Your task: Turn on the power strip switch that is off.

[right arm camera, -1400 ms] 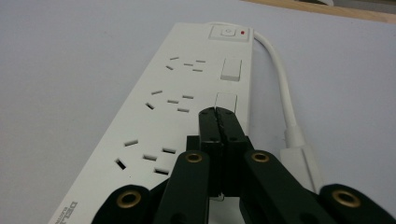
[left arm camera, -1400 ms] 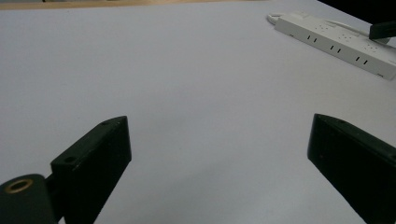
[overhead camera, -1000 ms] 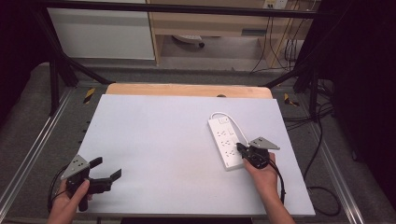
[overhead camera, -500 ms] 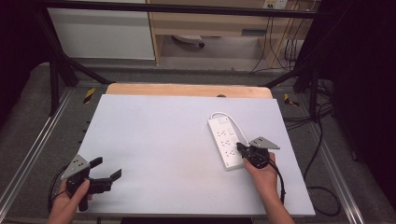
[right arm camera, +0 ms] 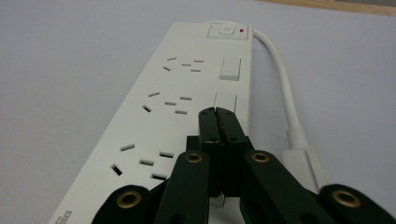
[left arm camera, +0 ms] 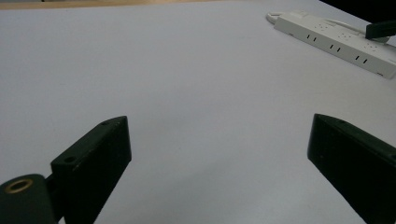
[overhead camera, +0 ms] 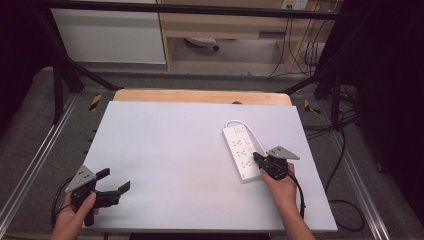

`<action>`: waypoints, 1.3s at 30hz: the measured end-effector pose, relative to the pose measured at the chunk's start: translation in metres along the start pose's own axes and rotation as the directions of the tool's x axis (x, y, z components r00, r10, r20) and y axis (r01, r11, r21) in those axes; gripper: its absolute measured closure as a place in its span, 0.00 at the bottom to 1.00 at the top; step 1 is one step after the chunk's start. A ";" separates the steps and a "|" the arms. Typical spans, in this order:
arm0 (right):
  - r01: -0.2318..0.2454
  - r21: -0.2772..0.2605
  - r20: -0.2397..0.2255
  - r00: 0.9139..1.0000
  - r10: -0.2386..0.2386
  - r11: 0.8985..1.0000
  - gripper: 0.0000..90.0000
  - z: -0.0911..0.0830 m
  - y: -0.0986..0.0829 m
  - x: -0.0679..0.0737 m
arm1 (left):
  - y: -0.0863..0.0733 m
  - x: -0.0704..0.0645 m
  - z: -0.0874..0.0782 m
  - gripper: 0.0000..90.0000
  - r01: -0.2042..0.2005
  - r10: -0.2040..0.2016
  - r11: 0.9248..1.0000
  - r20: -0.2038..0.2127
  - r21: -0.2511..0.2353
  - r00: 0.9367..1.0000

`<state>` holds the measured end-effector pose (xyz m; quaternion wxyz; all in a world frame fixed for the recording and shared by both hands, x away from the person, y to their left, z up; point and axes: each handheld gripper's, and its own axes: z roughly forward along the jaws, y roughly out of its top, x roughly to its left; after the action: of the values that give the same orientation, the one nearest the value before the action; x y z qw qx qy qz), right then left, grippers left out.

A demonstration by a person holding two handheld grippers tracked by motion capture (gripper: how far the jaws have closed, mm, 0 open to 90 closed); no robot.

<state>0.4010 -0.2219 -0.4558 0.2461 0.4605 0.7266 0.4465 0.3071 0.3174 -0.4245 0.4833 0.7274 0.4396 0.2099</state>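
White power strip (right arm camera: 187, 107) under right tongs (right arm camera: 218, 114)

**Matt plastics on a smooth pale bench**

The power strip (right arm camera: 187, 102) looks like smooth white plastic with a faint satin sheen; its cord (right arm camera: 285, 88) is white, rubbery and smooth; the bench (overhead camera: 175, 145) has a pale, matt, even surface, with a bare wood edge (overhead camera: 200, 96) showing at its 12 o'clock side; the right gripper (right arm camera: 218, 112) has matt black plastic jaws with brass-coloured rivets; the left gripper (left arm camera: 219, 154) shows the same dull black finish; the plate (overhead camera: 283, 152) on top of the right gripper is flat grey metal, as it seems.
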 end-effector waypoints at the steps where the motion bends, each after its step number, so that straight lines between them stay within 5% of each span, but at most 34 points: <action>1: -0.001 -0.001 -0.002 1.000 0.001 1.000 1.00 0.000 0.000 0.000 | 0.000 0.000 0.000 0.07 0.000 0.000 1.000 0.000 0.000 1.000; 39: -0.026 -0.051 -0.038 0.999 0.024 0.998 0.85 -0.008 0.007 0.003 | 0.000 0.000 0.000 0.07 -0.001 0.001 1.000 -0.001 0.004 1.000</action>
<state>0.3962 -0.2212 -0.4452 0.2386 0.4546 0.7137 0.4765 0.3072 0.3175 -0.4250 0.4814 0.7286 0.4399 0.2094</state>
